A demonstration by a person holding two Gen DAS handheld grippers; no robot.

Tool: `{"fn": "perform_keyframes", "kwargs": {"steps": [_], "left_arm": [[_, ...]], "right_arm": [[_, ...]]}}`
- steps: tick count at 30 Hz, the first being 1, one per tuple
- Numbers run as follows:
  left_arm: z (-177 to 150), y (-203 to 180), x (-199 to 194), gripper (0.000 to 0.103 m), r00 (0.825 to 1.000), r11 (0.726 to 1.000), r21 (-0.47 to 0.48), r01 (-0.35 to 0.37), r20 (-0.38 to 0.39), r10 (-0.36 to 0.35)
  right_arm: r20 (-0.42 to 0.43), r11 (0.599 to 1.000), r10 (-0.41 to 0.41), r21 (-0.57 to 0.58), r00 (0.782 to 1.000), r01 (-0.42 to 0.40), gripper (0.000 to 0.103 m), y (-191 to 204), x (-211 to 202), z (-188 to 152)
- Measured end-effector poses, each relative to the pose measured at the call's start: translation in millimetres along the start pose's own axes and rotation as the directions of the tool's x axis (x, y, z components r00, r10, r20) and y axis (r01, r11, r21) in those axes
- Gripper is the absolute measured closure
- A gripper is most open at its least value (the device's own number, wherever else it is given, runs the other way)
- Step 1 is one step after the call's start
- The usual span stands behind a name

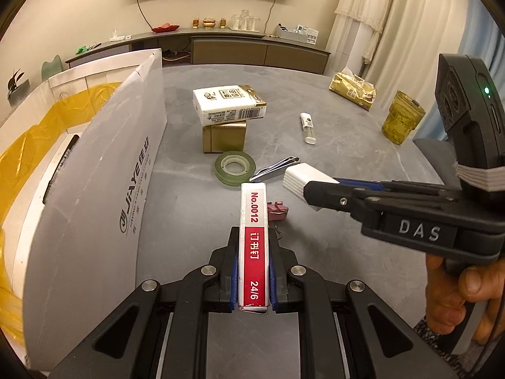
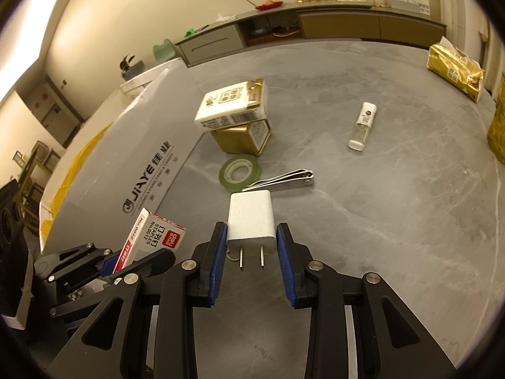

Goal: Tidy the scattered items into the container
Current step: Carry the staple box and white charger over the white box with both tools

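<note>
1. Left gripper [image 1: 254,271]: jaws closed on a red-and-white staple box [image 1: 254,243] marked No.0012 and 24/6, held lengthwise above the grey table [image 1: 347,145].

2. Right gripper [image 2: 251,252]: we log a white plug-in charger [image 2: 251,221] between its blue pads [image 2: 217,262], prongs pointing back toward the camera. The left pad touches the charger; we see a thin gap at the right pad, so we cannot tell whether the grip is firm. In the left wrist view this gripper enters from 3 o'clock, carried by a hand [image 1: 457,297].

3. Container: a white cardboard box [image 1: 94,189] with a yellow liner [image 1: 28,158], at 9 o'clock of the left wrist view, its printed flap standing up beside the held staple box.

4. Loose items on the table, left wrist view:
- green tape roll [image 1: 235,167], at 12 o'clock of the staple box tip
- nail clipper [image 1: 274,169], just beside the roll at its 3 o'clock
- pink binder clip [image 1: 277,211], partly hidden behind the staple box
- white tissue pack [image 1: 228,107] resting on a gold box [image 1: 224,137]
- small white tube [image 1: 307,128], well apart at 1 o'clock
- gold packet [image 1: 353,90] and amber glass jar [image 1: 402,117], far right
</note>
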State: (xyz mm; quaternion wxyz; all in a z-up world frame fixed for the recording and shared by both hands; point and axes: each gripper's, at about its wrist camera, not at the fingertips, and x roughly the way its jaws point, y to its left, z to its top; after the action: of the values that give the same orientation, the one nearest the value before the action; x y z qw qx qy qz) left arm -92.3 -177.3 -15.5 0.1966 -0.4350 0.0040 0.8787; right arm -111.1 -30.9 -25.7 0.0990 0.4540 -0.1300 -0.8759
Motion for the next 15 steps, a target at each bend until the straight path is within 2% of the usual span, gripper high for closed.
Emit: {"fn": "perform_keyframes", "kwargs": {"steps": [15], "left_arm": [[3.6, -6.4, -31.3, 0.088, 0.999, 0.999, -0.009, -0.042, 0.012, 0.042]], "right_arm": [[0.028, 0.997, 0.023, -0.075, 0.999, -0.021, 0.07, 24.1, -15.8, -10.3]]}}
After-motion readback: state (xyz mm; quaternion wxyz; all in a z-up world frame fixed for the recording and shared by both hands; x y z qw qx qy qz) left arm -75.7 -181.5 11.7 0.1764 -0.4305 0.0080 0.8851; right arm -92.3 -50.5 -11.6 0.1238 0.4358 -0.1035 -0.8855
